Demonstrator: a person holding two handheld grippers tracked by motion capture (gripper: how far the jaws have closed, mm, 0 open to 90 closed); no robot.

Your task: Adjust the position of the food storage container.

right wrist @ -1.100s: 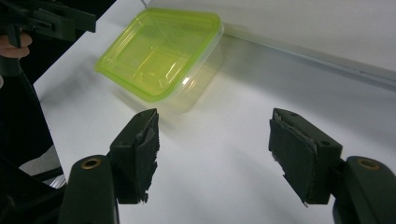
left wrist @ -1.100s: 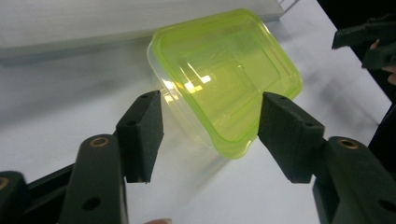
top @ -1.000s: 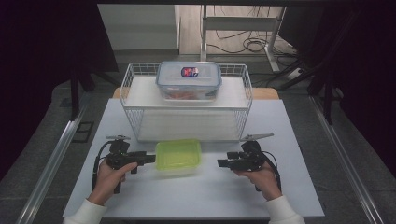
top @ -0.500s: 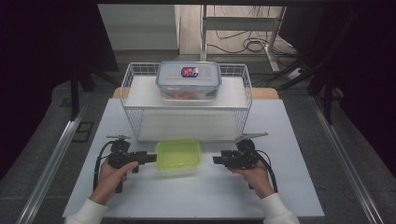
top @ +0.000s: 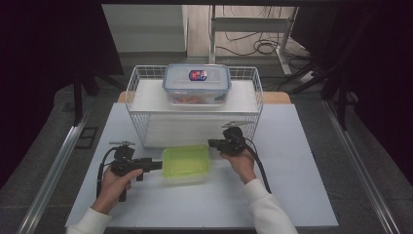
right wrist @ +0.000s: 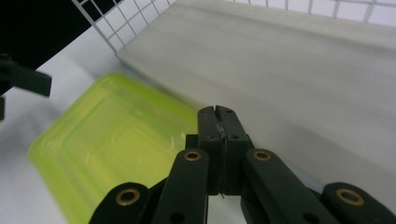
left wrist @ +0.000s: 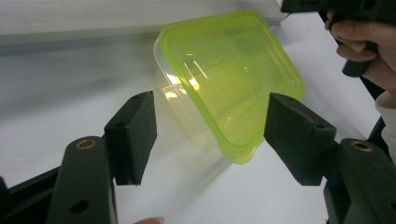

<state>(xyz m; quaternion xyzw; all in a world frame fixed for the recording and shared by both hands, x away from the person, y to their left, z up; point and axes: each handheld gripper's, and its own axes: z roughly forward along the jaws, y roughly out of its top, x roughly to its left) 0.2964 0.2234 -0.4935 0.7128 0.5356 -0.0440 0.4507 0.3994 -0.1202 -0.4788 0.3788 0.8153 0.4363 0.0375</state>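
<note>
A clear tub with a lime-green lid [top: 185, 163] lies on the white table in front of the wire basket. In the high view my left gripper [top: 158, 165] points at its left side, just short of touching it. In the left gripper view that gripper [left wrist: 210, 123] is open, and the tub's near corner [left wrist: 233, 93] lies ahead between the two pads. My right gripper [top: 211, 143] hovers over the tub's back right corner. In the right gripper view the right gripper [right wrist: 218, 112] is shut with nothing in it, above the green lid [right wrist: 107, 144].
A white wire basket [top: 131, 92] stands at the back of the table over a white block, with a clear blue-rimmed food box [top: 196, 84] on top. Cables trail from both grippers. Metal rails run along both table sides.
My right gripper has moved left and away from the person, from beside the tub to over its back right corner. The left gripper has hardly moved.
</note>
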